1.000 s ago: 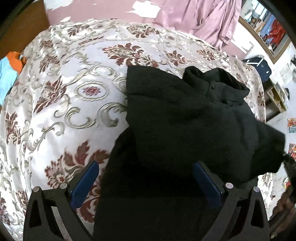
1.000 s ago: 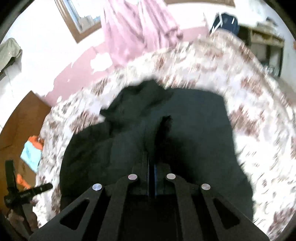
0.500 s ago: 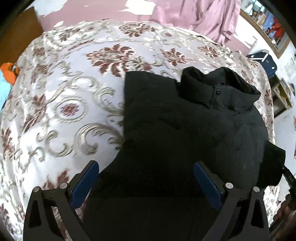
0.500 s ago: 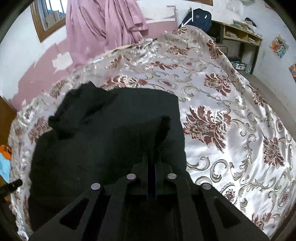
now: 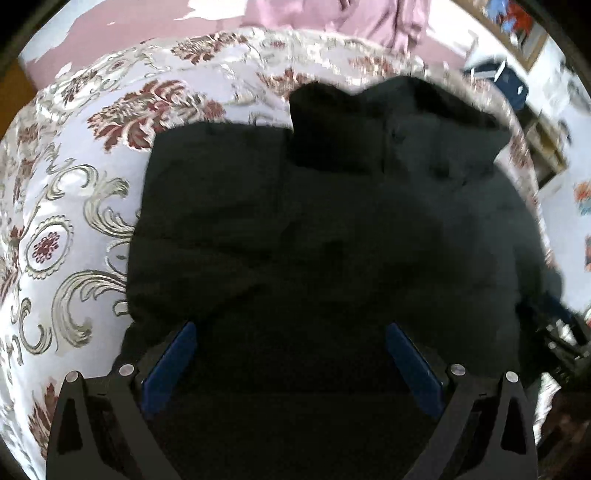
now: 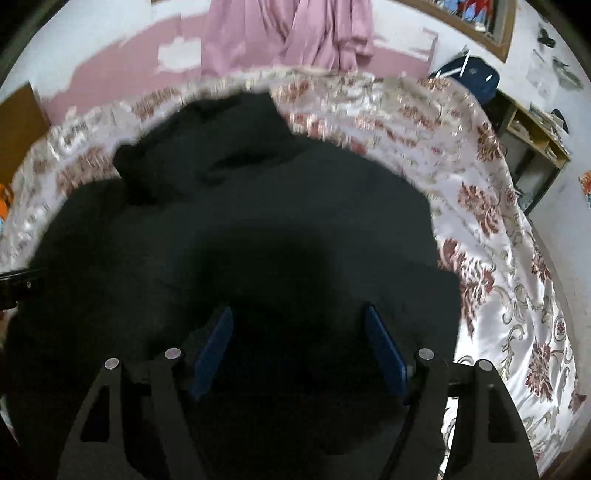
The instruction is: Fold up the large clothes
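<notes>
left wrist view: the left gripper (image 5: 288, 354) hangs low over the near part of the coat, close to it.
left fingers: the two blue pads (image 5: 170, 363) are spread wide apart. nothing is between them.
right wrist view: the right gripper (image 6: 299, 345) hangs low over the coat too, near its right side.
right fingers: the blue pads (image 6: 386, 347) are spread apart and hold nothing.
coat: the big black coat (image 5: 325, 236) lies on the bed with its sides folded in. its collar end (image 5: 373, 125) is far from the grippers, toward the wall.
bed cover: the shiny flowered cover (image 5: 74, 206) shows on both sides of the coat.
around the bed: pink cloth (image 6: 288, 33) hangs on the wall behind, and a dark blue bag (image 6: 469, 74) sits past the far corner.
how it may feel: it looks puffy and soft, and likely heavy for cloth. it would bend easily but may puff back up. the cover looks slick, so the coat could slide.
where to grab: i think the near bottom edge is best, one gripper at each corner, pinching all the layers. then the bottom can fold up toward the collar.
watch out: grab only the top layer and the fold may come apart.
</notes>
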